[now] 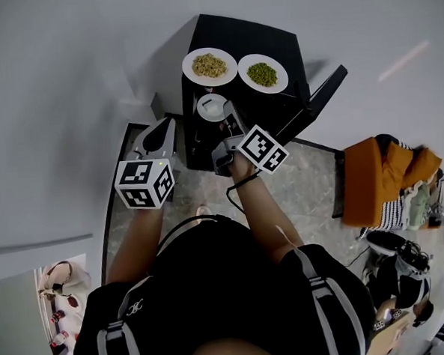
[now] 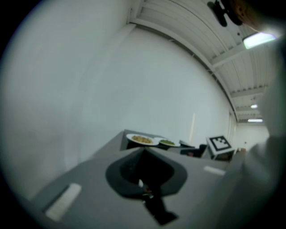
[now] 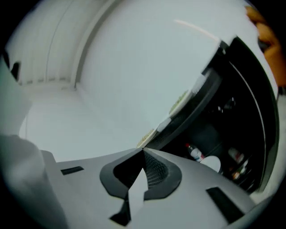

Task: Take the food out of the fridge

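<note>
2 plates (image 1: 188, 68) on fridge (image 1: 273, 38), 1 bowl (image 1: 212, 107); L gripper (image 1: 159, 132), R gripper (image 1: 231, 112) fingers closed, empty.

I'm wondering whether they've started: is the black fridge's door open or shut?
Open. The door stands swung out from the fridge in the head view, and the right gripper view looks inside, where a bottle shows.

On the fridge (image 1: 262, 34), the noodle plate (image 1: 209, 66) lies at nine o'clock of the pea plate (image 1: 262, 74). A bowl (image 1: 212, 107) lies at six o'clock of the noodle plate. The door (image 1: 325, 88) stands open at four o'clock of the pea plate.
</note>
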Tool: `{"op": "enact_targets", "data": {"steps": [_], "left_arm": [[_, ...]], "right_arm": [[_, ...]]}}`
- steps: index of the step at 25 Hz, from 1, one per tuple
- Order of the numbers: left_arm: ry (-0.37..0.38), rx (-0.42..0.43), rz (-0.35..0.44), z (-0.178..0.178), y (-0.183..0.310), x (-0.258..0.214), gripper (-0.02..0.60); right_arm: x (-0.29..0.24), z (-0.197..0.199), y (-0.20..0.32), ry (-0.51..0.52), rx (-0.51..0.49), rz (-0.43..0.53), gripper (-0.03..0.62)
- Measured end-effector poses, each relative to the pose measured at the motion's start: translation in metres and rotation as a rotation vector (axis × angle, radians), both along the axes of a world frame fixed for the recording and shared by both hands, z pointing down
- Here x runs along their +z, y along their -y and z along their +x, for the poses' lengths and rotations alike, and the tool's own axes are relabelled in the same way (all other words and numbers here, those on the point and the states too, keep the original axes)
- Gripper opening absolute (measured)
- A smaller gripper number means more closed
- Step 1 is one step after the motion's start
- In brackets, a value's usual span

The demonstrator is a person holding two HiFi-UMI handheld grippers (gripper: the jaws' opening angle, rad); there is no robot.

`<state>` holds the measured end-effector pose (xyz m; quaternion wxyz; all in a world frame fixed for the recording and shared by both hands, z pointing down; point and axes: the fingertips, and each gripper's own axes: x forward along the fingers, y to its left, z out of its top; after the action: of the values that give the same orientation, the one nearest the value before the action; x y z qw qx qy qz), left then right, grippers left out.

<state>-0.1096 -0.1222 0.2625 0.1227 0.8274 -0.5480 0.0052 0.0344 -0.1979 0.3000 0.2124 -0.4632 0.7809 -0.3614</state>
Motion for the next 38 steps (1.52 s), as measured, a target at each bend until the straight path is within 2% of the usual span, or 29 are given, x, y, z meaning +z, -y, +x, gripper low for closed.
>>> {"op": "enact_targets", "data": {"steps": [5, 6, 8, 12, 18, 22, 27, 33, 38], "left_arm": [[0.011, 0.024, 0.012, 0.012, 0.000, -0.001, 0.002], [0.028, 0.026, 0.020, 0.015, -0.001, 0.000, 0.002], [0.060, 0.036, 0.034, 0.023, -0.002, 0.002, 0.002], [0.054, 0.073, 0.016, 0.036, -0.004, 0.011, 0.002], [0.045, 0.107, 0.021, 0.048, -0.016, 0.012, 0.002], [-0.007, 0.148, 0.006, 0.054, -0.024, 0.011, 0.002], [-0.031, 0.142, -0.007, 0.053, -0.030, 0.014, 0.002], [-0.020, 0.153, -0.020, 0.054, -0.036, 0.021, 0.002], [-0.010, 0.152, -0.030, 0.051, -0.034, 0.031, 0.003]], "right_arm": [[-0.017, 0.007, -0.040, -0.568, 0.092, 0.264, 0.000], [-0.020, 0.005, -0.049, -0.655, 0.098, 0.306, 0.000], [-0.021, 0.001, -0.064, -0.744, 0.078, 0.344, 0.000], [-0.012, -0.004, -0.078, -0.755, 0.029, 0.321, 0.000], [-0.012, 0.001, -0.093, -0.755, 0.037, 0.320, 0.000], [-0.008, 0.001, -0.103, -0.755, 0.035, 0.309, 0.000], [-0.001, 0.005, -0.110, -0.735, 0.039, 0.272, 0.000], [0.011, 0.009, -0.110, -0.625, 0.032, 0.189, 0.000], [0.025, 0.009, -0.104, -0.606, 0.029, 0.146, 0.000]]}}
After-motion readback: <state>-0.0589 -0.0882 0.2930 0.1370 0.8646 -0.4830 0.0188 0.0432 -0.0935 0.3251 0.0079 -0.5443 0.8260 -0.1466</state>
